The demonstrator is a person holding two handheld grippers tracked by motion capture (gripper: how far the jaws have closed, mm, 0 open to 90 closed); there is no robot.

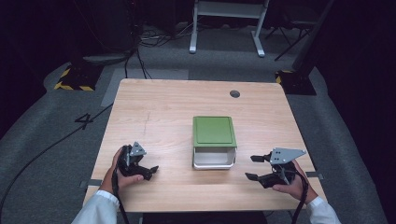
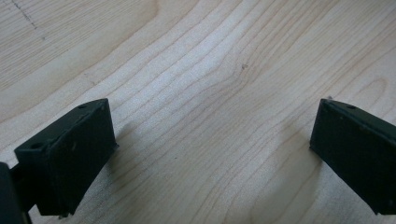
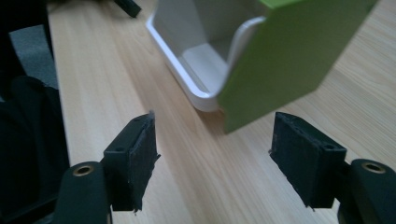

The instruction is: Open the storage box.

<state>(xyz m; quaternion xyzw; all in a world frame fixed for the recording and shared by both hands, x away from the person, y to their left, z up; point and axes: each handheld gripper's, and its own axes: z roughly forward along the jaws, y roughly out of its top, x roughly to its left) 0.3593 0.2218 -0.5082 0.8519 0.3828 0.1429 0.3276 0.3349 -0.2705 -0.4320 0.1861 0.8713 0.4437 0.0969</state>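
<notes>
Pale wood-grain counter [image 1: 163, 116] carries a square green-lidded white plastic box [image 1: 214, 141] at centre frame; left gripper [image 1: 150, 171] and right gripper [image 1: 252, 167] fingers spread wide, empty.

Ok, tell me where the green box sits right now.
In the high view the green box stands near the middle of the table, its white open front toward the person, between the left tongs and right tongs, touching neither.
</notes>
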